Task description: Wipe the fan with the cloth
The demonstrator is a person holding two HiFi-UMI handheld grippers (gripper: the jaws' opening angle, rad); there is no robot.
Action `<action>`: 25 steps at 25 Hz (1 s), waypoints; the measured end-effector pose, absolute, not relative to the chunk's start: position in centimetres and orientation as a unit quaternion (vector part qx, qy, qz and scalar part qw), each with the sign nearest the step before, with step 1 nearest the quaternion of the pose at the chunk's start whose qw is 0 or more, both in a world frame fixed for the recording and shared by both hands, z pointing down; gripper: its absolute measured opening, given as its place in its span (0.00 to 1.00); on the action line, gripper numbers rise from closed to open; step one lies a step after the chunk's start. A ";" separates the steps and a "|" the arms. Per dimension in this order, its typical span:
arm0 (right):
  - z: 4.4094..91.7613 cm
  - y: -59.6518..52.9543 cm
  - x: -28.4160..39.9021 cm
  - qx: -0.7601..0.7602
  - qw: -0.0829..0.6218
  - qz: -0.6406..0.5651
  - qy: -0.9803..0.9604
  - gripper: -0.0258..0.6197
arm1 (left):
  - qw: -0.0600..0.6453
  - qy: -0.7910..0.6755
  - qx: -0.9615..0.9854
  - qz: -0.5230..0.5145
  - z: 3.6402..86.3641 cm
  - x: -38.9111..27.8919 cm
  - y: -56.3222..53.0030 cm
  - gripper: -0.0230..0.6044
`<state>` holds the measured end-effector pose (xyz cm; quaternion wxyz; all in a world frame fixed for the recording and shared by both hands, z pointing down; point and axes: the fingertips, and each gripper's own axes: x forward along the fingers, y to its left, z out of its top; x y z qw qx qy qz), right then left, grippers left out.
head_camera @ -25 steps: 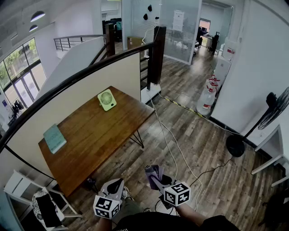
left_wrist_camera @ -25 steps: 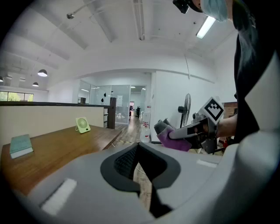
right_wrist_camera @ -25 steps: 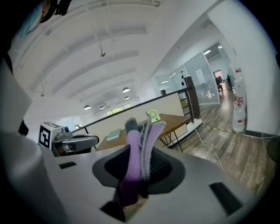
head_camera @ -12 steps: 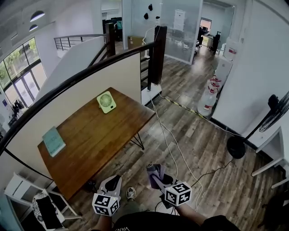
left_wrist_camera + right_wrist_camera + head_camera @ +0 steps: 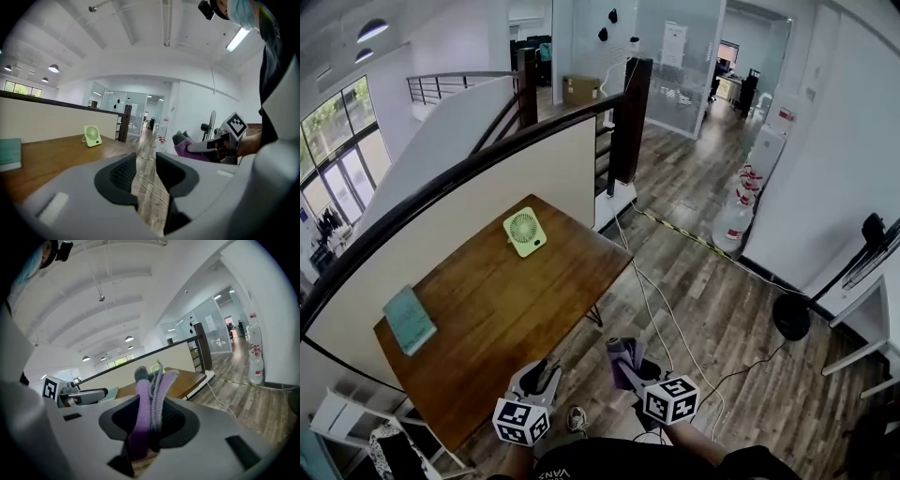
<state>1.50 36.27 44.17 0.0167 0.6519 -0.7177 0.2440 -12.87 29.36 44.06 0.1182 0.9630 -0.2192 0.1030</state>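
A small green fan stands upright at the far end of the wooden table; the left gripper view shows the fan far ahead on the left. My left gripper is at the table's near corner, well short of the fan. Its jaws are opening, with nothing between them. To its right, over the floor, my right gripper is shut on a folded purple cloth. The cloth sticks up out of the jaws and partly hides the fan in the right gripper view.
A teal book lies on the table's left end. A tall partition with a dark rail runs behind the table. Cables trail over the wood floor on the right. Water bottles and a pedestal fan stand by the right wall.
Both grippers have moved forward and the table's near corner is now beside them. The left jaws, shut earlier, have parted. The cloth stays in the right gripper.
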 end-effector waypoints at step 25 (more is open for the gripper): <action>45.3 17.0 5.7 0.640 0.005 0.270 -0.720 0.21 | 0.146 -0.239 0.955 0.096 45.5 -9.2 10.0 0.22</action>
